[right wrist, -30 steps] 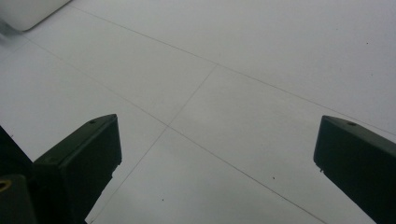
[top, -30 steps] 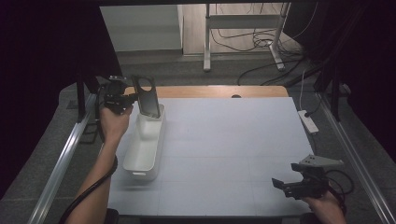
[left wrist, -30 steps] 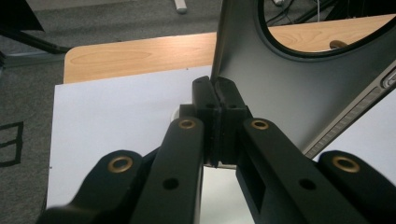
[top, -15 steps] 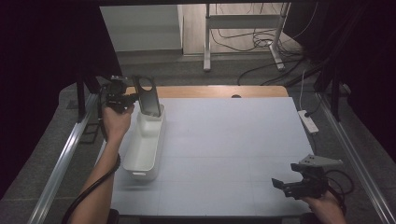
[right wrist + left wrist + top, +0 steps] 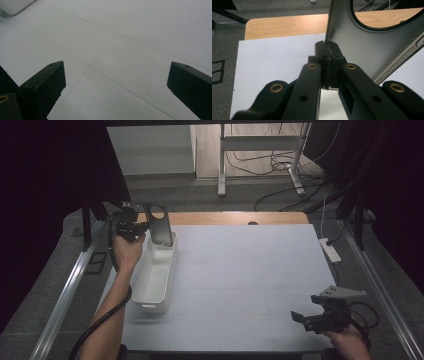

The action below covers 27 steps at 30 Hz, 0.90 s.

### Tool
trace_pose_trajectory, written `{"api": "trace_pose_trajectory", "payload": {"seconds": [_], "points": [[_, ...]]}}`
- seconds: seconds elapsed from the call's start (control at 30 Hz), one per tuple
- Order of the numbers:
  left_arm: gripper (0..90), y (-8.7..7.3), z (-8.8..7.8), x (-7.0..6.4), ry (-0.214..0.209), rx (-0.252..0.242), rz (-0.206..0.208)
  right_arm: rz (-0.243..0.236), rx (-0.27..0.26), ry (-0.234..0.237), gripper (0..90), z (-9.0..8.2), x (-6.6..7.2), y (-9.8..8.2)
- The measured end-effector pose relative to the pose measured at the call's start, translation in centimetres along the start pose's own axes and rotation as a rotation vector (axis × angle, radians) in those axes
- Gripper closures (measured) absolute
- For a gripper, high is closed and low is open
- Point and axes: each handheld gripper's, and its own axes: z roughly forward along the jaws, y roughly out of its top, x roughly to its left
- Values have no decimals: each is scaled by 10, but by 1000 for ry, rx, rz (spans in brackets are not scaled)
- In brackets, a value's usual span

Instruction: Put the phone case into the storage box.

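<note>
My left gripper (image 5: 139, 227) is at the far left of the table, shut on the edge of a dark grey flat plate (image 5: 161, 226) with a round hole near its top. The plate stands upright over the far end of a long white bin (image 5: 151, 282). In the left gripper view the jaws (image 5: 327, 48) pinch the plate (image 5: 367, 50) at its lower left edge. My right gripper (image 5: 301, 317) hovers near the front right corner, open. In the right gripper view its jaws (image 5: 117, 80) stand wide apart over the bare white table sheet (image 5: 130, 30), with nothing between them.
The white sheet (image 5: 250, 270) covers the table, and a wooden strip (image 5: 225, 218) shows at its far edge. A white power strip (image 5: 330, 249) lies at the right edge. A metal rail (image 5: 65, 290) runs along the left side. Cables and stand legs (image 5: 260, 170) are on the floor beyond.
</note>
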Motion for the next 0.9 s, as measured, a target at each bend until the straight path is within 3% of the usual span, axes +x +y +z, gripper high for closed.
{"api": "trace_pose_trajectory", "payload": {"seconds": [0.9], "points": [[894, -21, 24, 3, -2, 52, -25, 5, 6, 3, 24, 1, -1, 0]]}}
